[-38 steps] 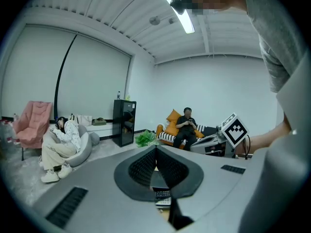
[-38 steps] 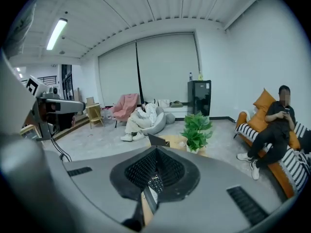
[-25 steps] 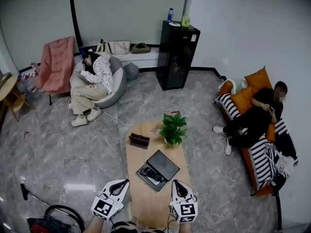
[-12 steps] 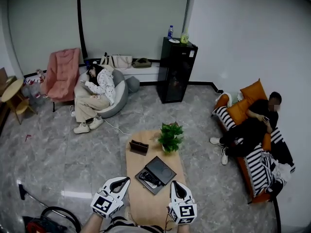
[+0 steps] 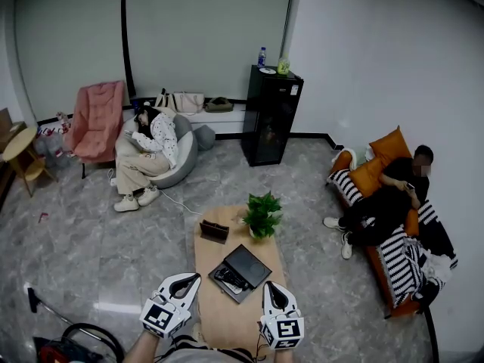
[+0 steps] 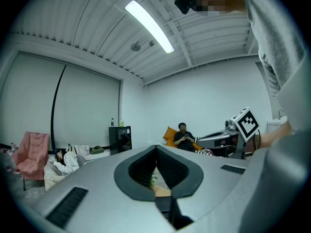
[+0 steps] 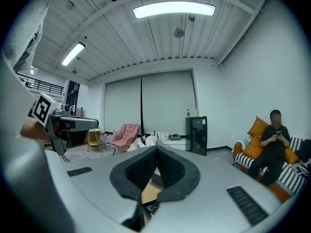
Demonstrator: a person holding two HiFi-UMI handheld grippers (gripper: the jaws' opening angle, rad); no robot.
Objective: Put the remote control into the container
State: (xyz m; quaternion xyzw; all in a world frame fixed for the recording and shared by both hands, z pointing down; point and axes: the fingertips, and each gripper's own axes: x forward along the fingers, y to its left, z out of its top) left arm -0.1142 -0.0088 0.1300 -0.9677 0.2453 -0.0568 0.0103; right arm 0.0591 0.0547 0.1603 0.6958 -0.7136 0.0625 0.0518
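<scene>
Pale wooden oval coffee table [image 5: 229, 320] is sitting right ahead, with the black remote control [image 5: 226, 280] lying on a dark flat square tray [image 5: 249, 262] and nothing blocking it. Past that, the small brown box container [image 5: 214, 231] is sitting near a green potted plant [image 5: 262, 215]; can't tell what's inside it. The grey left gripper [image 5: 189, 280] and grey right gripper [image 5: 273, 287] are hovering at the near edge, jaws pressed together and gripping nothing.

Evenly bright indoor light, long white ceiling strip light [image 7: 174, 9] glowing overhead, pale sheen on the glossy grey marble floor [image 5: 115, 305], soft faint shadows, strong fisheye bending and black corners in both gripper views, nearest foreground slightly soft
</scene>
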